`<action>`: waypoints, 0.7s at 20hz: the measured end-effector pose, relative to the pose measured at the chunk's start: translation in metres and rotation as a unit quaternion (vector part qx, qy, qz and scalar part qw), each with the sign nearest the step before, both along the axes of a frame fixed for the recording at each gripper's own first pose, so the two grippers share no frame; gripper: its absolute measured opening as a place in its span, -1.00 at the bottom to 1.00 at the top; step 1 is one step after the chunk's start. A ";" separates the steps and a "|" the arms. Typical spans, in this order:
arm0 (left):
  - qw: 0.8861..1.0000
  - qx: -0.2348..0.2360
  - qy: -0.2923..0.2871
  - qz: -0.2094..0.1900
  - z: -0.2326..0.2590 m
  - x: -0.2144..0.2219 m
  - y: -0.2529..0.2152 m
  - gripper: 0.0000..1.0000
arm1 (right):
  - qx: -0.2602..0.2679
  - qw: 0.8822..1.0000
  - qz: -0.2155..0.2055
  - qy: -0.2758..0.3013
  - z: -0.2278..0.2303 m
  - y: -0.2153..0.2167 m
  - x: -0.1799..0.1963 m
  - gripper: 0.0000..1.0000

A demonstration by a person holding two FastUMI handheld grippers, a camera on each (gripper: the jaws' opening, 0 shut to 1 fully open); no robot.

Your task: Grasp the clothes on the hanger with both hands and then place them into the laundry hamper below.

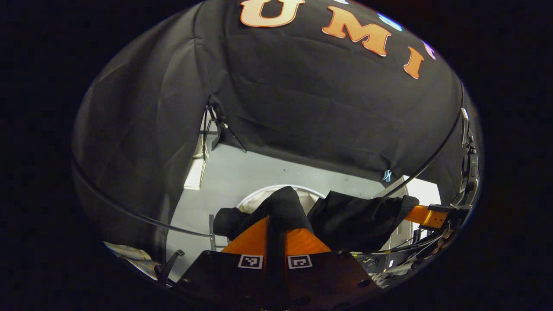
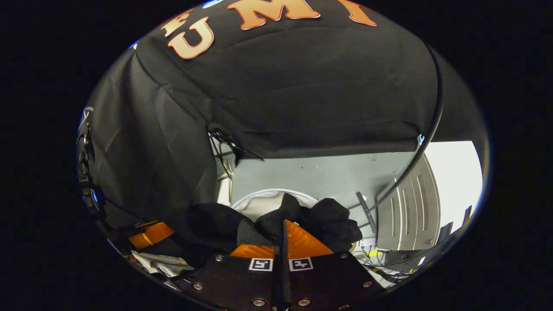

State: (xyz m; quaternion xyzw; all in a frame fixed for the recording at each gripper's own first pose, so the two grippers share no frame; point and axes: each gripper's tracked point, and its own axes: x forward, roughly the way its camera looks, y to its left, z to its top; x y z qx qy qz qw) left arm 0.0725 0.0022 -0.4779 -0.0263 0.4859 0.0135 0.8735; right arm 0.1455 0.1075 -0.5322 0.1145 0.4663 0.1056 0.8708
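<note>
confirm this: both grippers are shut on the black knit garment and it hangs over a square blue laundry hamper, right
Not quite. The hamper is round and white, not square and blue; the right gripper view shows its rim. The rest holds: the left gripper and right gripper are each shut on the black knit garment, above it.
</note>
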 end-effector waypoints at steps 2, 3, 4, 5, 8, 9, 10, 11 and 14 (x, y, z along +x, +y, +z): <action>1.000 0.010 0.019 -0.001 -0.018 -0.007 0.003 -0.86 | -0.018 1.000 0.003 0.013 -0.022 -0.001 -0.003 -1.00; 0.999 0.017 0.029 -0.002 -0.025 -0.010 0.007 -0.86 | -0.031 0.999 0.004 0.019 -0.032 -0.003 -0.007 -1.00; 0.999 0.023 0.039 -0.003 -0.032 -0.015 0.008 -0.86 | -0.043 0.999 0.007 0.024 -0.041 -0.004 -0.011 -0.99; 0.998 0.027 0.050 -0.004 -0.038 -0.021 0.009 -0.86 | -0.055 0.998 0.010 0.030 -0.049 -0.007 -0.015 -0.99; 0.997 0.035 0.074 -0.005 -0.060 -0.031 0.012 -0.85 | -0.081 0.995 0.026 0.043 -0.067 -0.007 -0.025 -0.92; 0.996 0.039 0.080 -0.005 -0.064 -0.036 0.013 -0.85 | -0.080 0.995 0.028 0.044 -0.071 -0.004 -0.027 -0.92; 0.995 0.041 0.086 -0.005 -0.067 -0.040 0.013 -0.85 | -0.076 0.996 0.028 0.045 -0.074 -0.001 -0.029 -0.89; 0.995 0.043 0.094 -0.004 -0.069 -0.044 0.013 -0.84 | -0.075 0.996 0.026 0.049 -0.079 -0.001 -0.031 -0.88; 0.993 0.044 0.112 -0.004 -0.080 -0.059 0.013 -0.73 | -0.079 0.995 0.017 0.052 -0.084 -0.007 -0.033 -0.83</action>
